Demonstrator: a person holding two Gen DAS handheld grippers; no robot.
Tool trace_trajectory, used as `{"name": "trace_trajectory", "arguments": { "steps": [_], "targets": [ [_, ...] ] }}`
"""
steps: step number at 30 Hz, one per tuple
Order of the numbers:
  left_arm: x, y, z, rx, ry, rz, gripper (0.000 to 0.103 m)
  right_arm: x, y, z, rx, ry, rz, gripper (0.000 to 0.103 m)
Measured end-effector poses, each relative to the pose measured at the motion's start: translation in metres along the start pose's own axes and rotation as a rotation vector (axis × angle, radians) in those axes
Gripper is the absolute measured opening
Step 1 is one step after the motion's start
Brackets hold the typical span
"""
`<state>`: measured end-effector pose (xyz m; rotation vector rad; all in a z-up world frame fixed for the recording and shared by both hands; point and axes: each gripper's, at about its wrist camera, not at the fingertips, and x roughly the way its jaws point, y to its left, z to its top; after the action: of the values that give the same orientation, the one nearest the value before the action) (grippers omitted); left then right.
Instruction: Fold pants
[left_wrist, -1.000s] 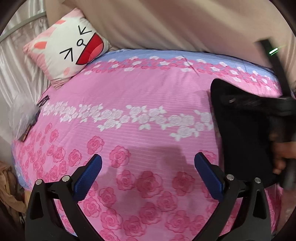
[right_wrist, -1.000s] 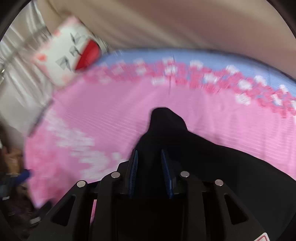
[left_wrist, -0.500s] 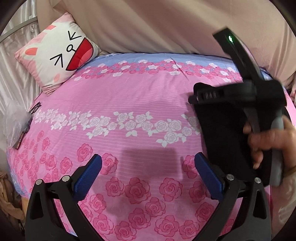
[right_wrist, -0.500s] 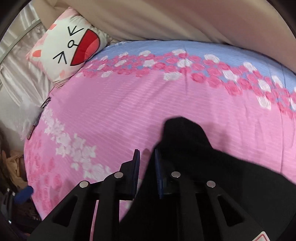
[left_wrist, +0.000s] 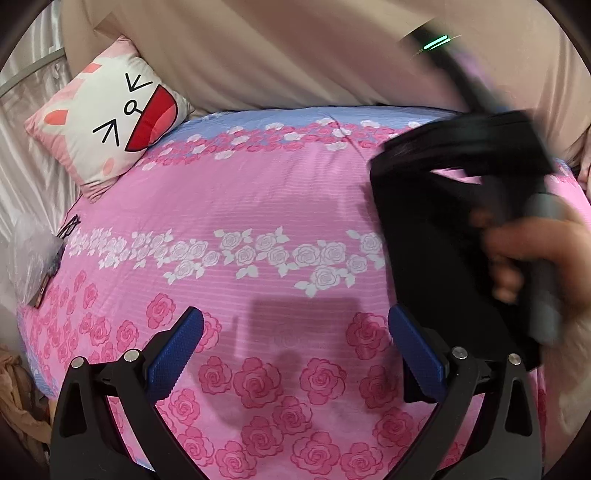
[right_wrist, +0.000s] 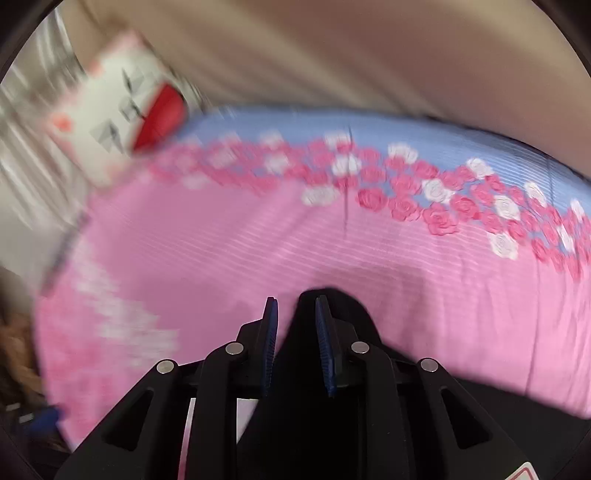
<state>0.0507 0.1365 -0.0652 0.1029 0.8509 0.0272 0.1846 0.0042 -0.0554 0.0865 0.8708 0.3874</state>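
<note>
The black pants lie folded at the right side of the pink floral bedspread. My left gripper is wide open and empty above the bedspread, left of the pants. My right gripper is narrowly closed with black pants fabric between and beyond its blue pads. In the left wrist view the right gripper body and the hand holding it are over the pants, blurred by motion.
A white and pink cartoon-face pillow rests at the back left by a beige curtain. A clear plastic bag lies at the bed's left edge. A blue floral band runs along the far edge.
The right gripper has moved over the pants, its jaws a little wider than half a second ago, and its view is motion-blurred. The left gripper stays open in about the same place.
</note>
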Motion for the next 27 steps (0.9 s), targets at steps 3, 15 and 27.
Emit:
{"name": "trace_trajectory", "arguments": {
  "steps": [3,15,27],
  "targets": [
    [0.005,-0.005,0.0,0.006,0.011,-0.004,0.098,-0.051,-0.007,-0.043,-0.043,-0.043,-0.023,0.02],
    [0.021,-0.028,0.002,0.047,0.049,0.079,0.098,-0.085,0.0,-0.136,-0.086,0.005,0.057,0.022],
    [0.007,-0.09,0.004,0.105,0.049,-0.067,0.098,-0.214,-0.179,-0.216,0.377,-0.201,-0.119,0.051]
  ]
}}
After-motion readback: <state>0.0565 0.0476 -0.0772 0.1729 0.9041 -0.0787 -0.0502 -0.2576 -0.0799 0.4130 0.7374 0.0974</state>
